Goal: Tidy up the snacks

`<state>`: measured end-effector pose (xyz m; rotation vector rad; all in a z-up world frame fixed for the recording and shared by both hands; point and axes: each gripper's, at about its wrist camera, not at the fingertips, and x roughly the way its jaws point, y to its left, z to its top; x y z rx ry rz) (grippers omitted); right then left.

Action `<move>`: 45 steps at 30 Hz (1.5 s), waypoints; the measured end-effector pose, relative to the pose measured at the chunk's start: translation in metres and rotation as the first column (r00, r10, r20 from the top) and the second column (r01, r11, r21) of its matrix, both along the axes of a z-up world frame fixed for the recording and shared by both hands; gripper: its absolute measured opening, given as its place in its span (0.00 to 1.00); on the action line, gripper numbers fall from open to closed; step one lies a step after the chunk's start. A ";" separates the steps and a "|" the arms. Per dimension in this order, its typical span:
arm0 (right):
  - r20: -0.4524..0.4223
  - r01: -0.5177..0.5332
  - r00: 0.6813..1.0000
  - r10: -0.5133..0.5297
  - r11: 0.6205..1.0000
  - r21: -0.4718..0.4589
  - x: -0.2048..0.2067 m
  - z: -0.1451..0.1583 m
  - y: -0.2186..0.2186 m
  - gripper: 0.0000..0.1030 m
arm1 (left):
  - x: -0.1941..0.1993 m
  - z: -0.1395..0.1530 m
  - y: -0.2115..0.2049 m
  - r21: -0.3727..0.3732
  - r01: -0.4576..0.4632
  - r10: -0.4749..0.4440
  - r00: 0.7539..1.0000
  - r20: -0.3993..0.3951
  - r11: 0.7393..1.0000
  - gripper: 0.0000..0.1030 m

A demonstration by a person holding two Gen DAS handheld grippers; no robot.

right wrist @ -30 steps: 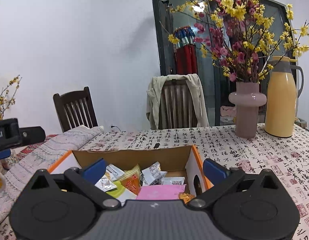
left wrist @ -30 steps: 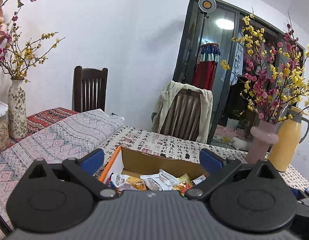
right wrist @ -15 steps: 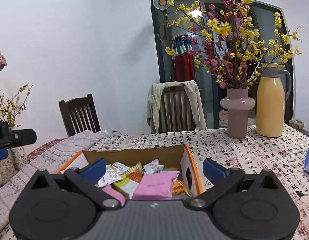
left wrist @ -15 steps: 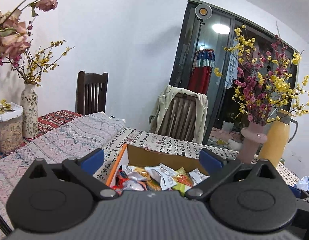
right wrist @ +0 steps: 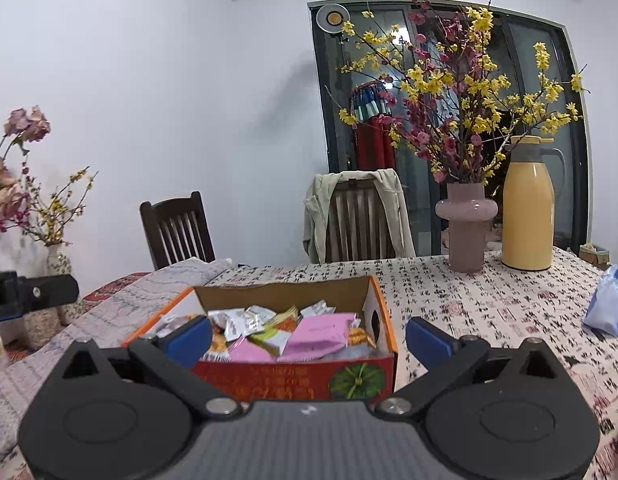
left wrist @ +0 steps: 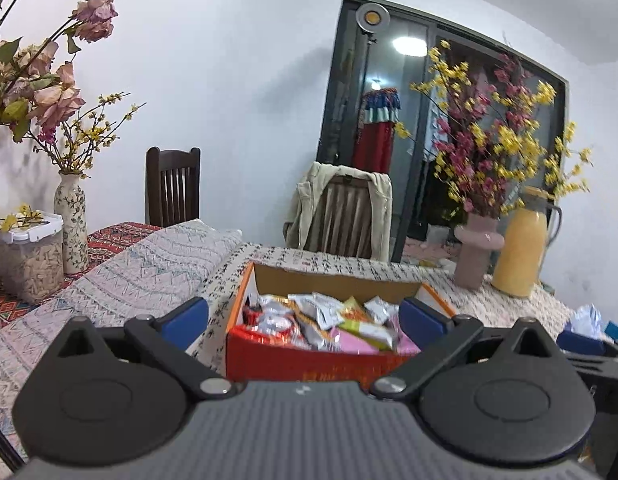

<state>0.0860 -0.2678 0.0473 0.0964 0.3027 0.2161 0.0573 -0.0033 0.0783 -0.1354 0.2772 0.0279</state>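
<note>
An open cardboard box [left wrist: 301,360] [right wrist: 293,376] with orange-red sides sits on the table, full of mixed snack packets [left wrist: 321,320] [right wrist: 277,328], some silver, some pink. My left gripper [left wrist: 305,320] hovers just in front of the box, open, its blue pads spread to either side with nothing between them. The right gripper [right wrist: 309,336] also stands open before the box, empty. Part of the left gripper [right wrist: 29,292] shows at the left edge of the right wrist view.
A pink vase [right wrist: 467,228] with flowering branches and a yellow thermos [right wrist: 529,208] stand at the back right. A blue-white bag [right wrist: 611,304] lies at the right. A patterned vase [left wrist: 71,228] and lidded jar [left wrist: 29,256] stand left. Two chairs [right wrist: 361,220] face the table's far side.
Both grippers have drawn back and risen, so the box's red front wall and more of its packets have come into view. Both stay open.
</note>
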 end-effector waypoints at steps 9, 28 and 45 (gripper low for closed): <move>-0.049 -0.023 0.999 0.022 0.999 -0.023 -0.039 -0.020 -0.002 1.00 | -0.032 -0.026 0.009 0.019 0.023 -0.022 0.998 -0.053 1.000 1.00; -0.195 0.002 0.981 -0.008 1.000 -0.028 -0.055 -0.066 -0.016 1.00 | -0.040 -0.080 0.021 0.026 0.042 -0.036 0.980 -0.195 0.999 1.00; -0.225 -0.004 0.974 -0.003 1.000 -0.030 -0.052 -0.076 -0.014 1.00 | -0.038 -0.086 0.019 0.018 0.049 -0.044 0.976 -0.212 0.999 1.00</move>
